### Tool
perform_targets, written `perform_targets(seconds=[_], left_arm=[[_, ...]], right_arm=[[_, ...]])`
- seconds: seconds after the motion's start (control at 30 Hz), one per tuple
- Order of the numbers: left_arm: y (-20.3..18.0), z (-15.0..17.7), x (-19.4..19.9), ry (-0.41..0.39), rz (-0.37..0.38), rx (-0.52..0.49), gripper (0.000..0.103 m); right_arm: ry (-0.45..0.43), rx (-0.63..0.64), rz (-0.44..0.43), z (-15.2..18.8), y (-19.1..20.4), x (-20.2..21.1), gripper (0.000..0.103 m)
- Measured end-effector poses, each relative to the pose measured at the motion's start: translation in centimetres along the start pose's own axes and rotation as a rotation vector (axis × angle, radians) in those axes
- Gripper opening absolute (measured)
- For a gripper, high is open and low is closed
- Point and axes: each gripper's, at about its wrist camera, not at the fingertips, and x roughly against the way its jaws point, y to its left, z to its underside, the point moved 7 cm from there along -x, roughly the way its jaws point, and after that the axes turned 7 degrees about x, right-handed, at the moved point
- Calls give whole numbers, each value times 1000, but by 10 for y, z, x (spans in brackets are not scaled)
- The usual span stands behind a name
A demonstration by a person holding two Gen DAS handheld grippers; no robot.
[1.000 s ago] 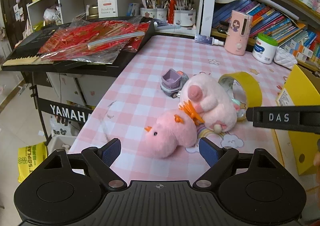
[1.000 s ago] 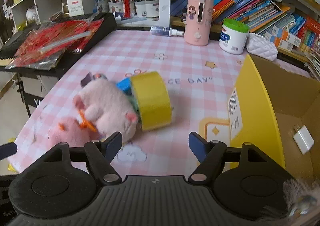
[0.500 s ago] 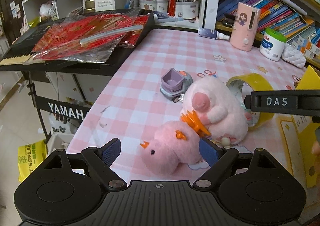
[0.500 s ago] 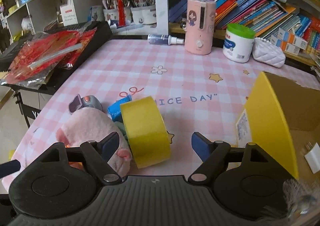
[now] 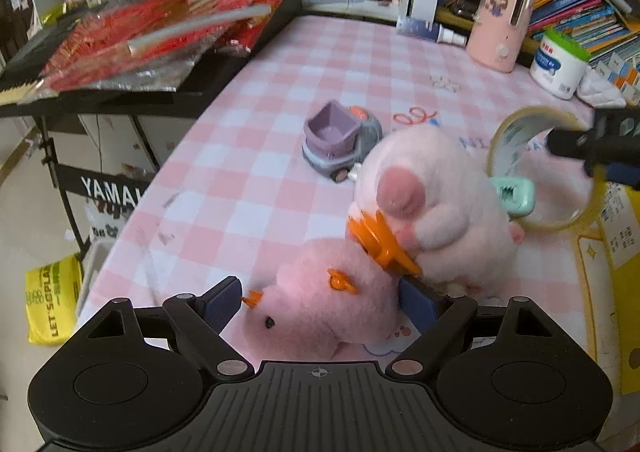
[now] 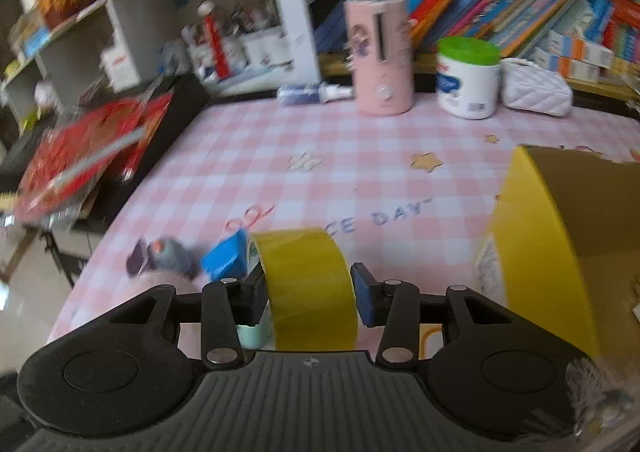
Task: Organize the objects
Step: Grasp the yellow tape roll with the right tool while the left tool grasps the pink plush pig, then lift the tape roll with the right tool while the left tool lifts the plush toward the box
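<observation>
A pink plush chick [image 5: 320, 312] with orange beak lies on the pink checked tablecloth, between the open fingers of my left gripper [image 5: 320, 304]. A paler pink plush [image 5: 432, 208] leans on it from behind. My right gripper [image 6: 308, 292] has closed onto the yellow tape roll [image 6: 308, 284], one finger on each side; the roll also shows in the left wrist view [image 5: 536, 172] with the right gripper's finger [image 5: 592, 140] at it. A grey and purple toy truck [image 5: 340, 144] stands behind the plushes. A blue block [image 6: 226, 260] and a mint comb [image 5: 514, 196] lie by the roll.
A yellow cardboard box [image 6: 552, 236] stands open at the right. A pink dispenser [image 6: 380, 56], a white jar with green lid [image 6: 468, 80] and a white pouch [image 6: 536, 88] line the back by the bookshelf. A keyboard with red packets [image 5: 160, 32] is left of the table.
My left gripper has moved forward until its fingers flank the pink chick. My right gripper has advanced and closed its fingers onto the yellow tape roll.
</observation>
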Motion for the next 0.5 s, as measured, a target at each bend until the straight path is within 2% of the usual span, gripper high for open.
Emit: perform_targets(seconds=[0.07,0.17,0.3,0.5], left_arm=[[1,2,-3,6,10,14,85],[1,3,-2,3,18,23,72],[4,4,5,-6,41,45,72],[9,0,33,-93,60,37,71]], right_arm=[[-18,-25,-7,-2,-4,4,40],[-40,-50,-21,-4,-7,10,40],[-56,-59,4,-2,-8,19,40],[-76,-55,49,5,-7,39,40]])
